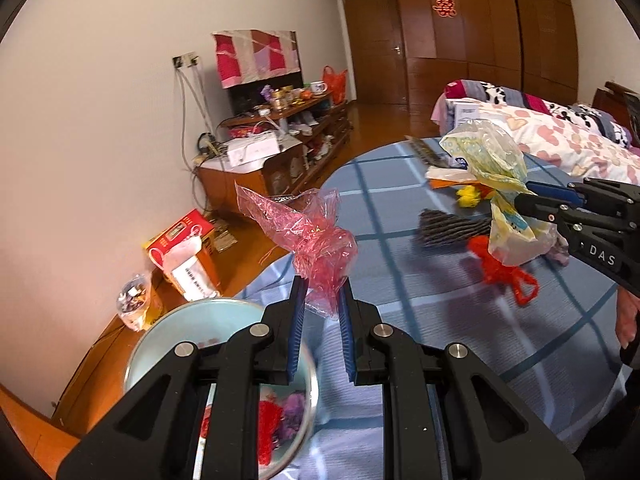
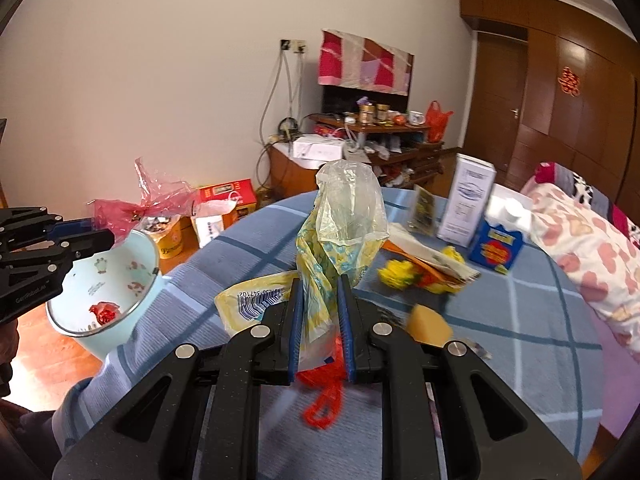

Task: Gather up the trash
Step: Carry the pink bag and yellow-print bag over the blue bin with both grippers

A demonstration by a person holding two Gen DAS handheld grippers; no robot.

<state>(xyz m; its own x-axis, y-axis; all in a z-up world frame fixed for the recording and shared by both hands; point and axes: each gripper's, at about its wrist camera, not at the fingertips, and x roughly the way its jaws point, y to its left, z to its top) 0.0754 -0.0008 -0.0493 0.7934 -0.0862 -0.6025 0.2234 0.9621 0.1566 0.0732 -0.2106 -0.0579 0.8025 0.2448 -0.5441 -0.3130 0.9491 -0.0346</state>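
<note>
My left gripper (image 1: 320, 292) is shut on a crumpled pink cellophane wrapper (image 1: 310, 232) and holds it above a pale blue bin (image 1: 160, 332). The bin (image 2: 120, 264) stands at the table's left edge with red and purple scraps inside. My right gripper (image 2: 319, 292) is shut on a yellow-patterned clear plastic bag (image 2: 340, 232), lifted above the blue checked tablecloth (image 2: 500, 320). The right gripper (image 1: 524, 196) and its bag (image 1: 488, 152) show at the right of the left wrist view. The left gripper (image 2: 102, 232) with the pink wrapper (image 2: 156, 196) shows at the left of the right wrist view.
On the table lie a red yarn piece (image 1: 508, 272), a grey tassel (image 1: 452, 228), yellow pompoms (image 2: 400, 274), a yellow sponge (image 2: 430, 324), a blue box (image 2: 496, 248) and a white carton (image 2: 468, 204). A bed (image 2: 580, 240) lies to the right. Boxes (image 1: 188, 248) stand on the floor.
</note>
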